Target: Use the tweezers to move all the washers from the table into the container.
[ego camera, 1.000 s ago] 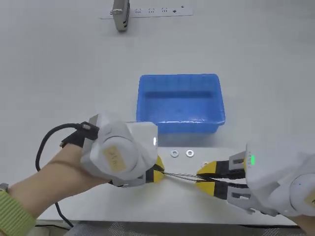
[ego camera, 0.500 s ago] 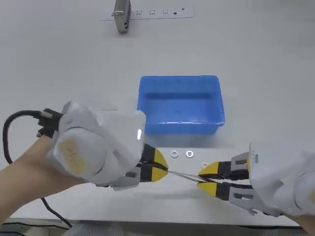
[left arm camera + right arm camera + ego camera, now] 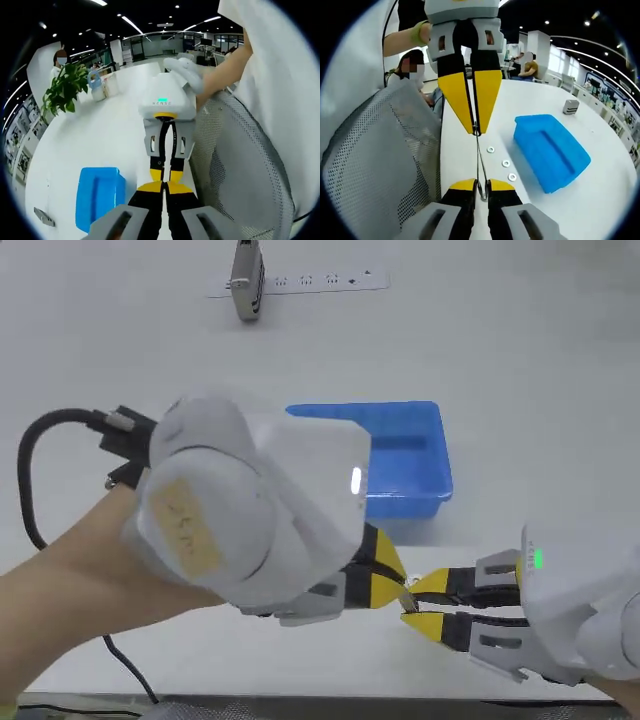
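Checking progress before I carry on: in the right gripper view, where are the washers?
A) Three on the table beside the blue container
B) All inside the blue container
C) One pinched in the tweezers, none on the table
A: three washers lie in a row on the white table beside the blue container, and the visible inside of the container looks bare.

white workbench [image 3: 520, 360] | power strip [image 3: 320, 282] at far edge | potted plant [image 3: 67, 90] | ceiling lights [image 3: 132, 25] | mesh chair [image 3: 240, 165]

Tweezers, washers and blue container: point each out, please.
tweezers [image 3: 478, 160], right gripper view, mid-shaft.
washers [image 3: 504, 163], right gripper view, middle washer's ring.
blue container [image 3: 536, 155], right gripper view, near wall.
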A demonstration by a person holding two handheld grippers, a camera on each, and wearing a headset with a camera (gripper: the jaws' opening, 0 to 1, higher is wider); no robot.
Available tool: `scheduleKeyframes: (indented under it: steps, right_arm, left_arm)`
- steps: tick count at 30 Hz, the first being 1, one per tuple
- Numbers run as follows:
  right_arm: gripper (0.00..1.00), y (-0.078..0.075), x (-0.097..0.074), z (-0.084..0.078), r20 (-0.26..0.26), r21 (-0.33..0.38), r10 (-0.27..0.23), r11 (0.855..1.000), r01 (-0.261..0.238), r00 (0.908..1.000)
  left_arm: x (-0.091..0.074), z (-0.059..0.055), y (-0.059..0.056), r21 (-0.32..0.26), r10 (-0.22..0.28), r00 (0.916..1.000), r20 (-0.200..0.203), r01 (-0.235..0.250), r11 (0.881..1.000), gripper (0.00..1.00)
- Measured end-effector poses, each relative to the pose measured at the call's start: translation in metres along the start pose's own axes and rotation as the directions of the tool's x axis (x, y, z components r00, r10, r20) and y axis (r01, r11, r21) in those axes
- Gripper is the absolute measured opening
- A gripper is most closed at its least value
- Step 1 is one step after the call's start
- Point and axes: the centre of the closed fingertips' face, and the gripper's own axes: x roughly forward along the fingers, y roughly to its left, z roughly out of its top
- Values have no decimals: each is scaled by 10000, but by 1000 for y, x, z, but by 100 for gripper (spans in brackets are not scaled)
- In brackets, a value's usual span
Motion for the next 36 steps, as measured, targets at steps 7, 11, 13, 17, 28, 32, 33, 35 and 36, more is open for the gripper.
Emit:
scheduleKeyframes:
  steps: [7,11,13,17,28,32,33,35,36]
  right_arm:
    - [7,0,3,4,189,274,38,9996,-43,9998]
    - [9,4,4,13,480,381,170,9991,-188,9987]
    - [4,4,5,17,511,77,109,9999,-113,9986]
    - [4,6,6,20,490,-127,242,9996,-236,9985]
    - [4,4,6,16,579,171,315,9993,-325,9978]
    - [4,5,6,17,590,177,297,9994,-308,9978]
    - [4,6,5,18,632,134,282,9995,-291,9976]
    - [4,5,5,19,693,85,207,9997,-214,9974]
    - [4,4,6,18,691,129,223,9996,-232,9974]
  left_arm:
    - [2,3,1,-145,-65,10000,-34,65,9999,0]
    - [-1,0,0,-232,-72,9999,-134,69,9997,0]
    - [-2,-1,-1,-350,-83,9998,-169,77,9994,0]
    - [-3,0,0,-350,44,9998,-202,-51,9994,0]
    - [-1,-2,3,-407,120,9997,-235,-130,9991,0]
    - [-3,-2,3,-276,29,9994,-349,-39,9996,0]
    - [-4,-1,2,-224,48,9993,-370,-56,9997,0]
    - [-4,0,1,-148,56,9993,-370,-62,9999,0]
    - [-4,-1,1,-155,53,9992,-391,-59,9999,0]
